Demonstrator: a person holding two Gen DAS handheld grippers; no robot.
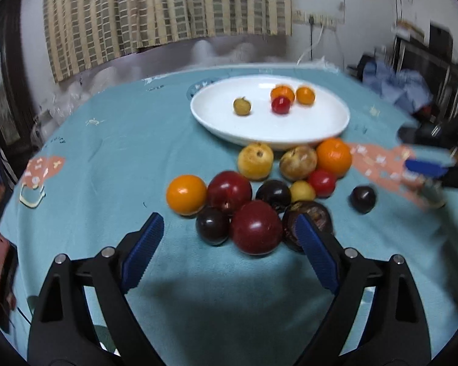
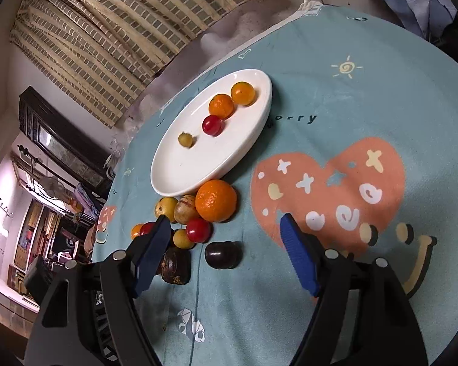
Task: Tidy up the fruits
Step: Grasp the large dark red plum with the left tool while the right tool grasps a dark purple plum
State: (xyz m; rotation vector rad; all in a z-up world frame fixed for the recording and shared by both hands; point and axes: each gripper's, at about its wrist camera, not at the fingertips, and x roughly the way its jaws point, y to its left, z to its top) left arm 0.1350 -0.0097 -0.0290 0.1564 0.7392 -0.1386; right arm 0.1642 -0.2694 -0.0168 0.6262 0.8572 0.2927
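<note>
Left fingers (image 1: 146, 244) spread, nothing between, red plum (image 1: 256, 227) just ahead; right gripper (image 2: 226, 235) likewise agape, dark plum (image 2: 222, 254) lying just beyond; plate (image 2: 180, 180) further off.

I'm working in a lived-in home: a checked curtain (image 1: 168, 15) hangs behind, a cartoon-print cloth (image 2: 336, 158) covers the surface, and clothes (image 1: 397, 82) lie heaped nearby.

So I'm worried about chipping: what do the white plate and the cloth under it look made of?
White plate: likely glazed ceramic, smooth and glossy, with a bright light reflection; possibly melamine. Teal cloth: soft matte fabric, printed with cartoon motifs, wrinkling slightly.
</note>
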